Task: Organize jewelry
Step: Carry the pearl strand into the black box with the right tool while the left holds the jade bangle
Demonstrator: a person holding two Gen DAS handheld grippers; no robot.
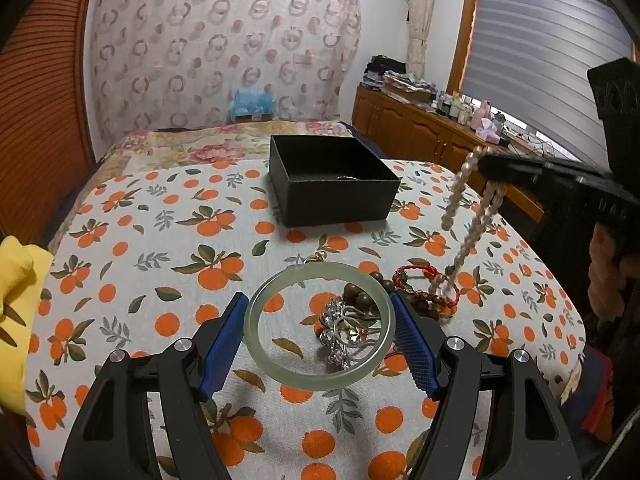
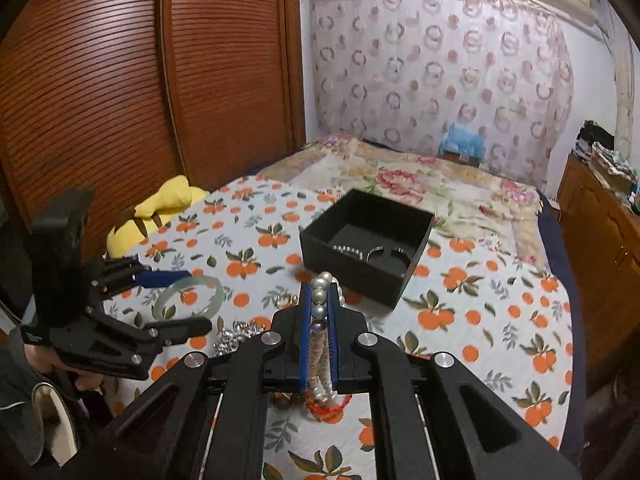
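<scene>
My left gripper [image 1: 318,330] grips a pale green jade bangle [image 1: 256,312] between its blue pads, held above the orange-print cloth; it also shows in the right wrist view [image 2: 188,294]. My right gripper [image 2: 320,300] is shut on a pearl necklace [image 2: 320,304], which hangs down in loops [image 1: 456,196] over the jewelry pile. A silver ornament [image 1: 340,336], brown wooden beads [image 1: 360,300] and a red cord bracelet [image 1: 424,276] lie on the cloth under the bangle. An open black box [image 1: 336,200] stands further back, with rings [image 2: 376,254] inside.
The orange-print cloth [image 1: 160,240] covers the near end of a bed. A yellow plush [image 2: 160,204] lies at the left edge by a wooden wardrobe [image 2: 120,80]. A wooden dresser [image 1: 420,128] with bottles stands at the right.
</scene>
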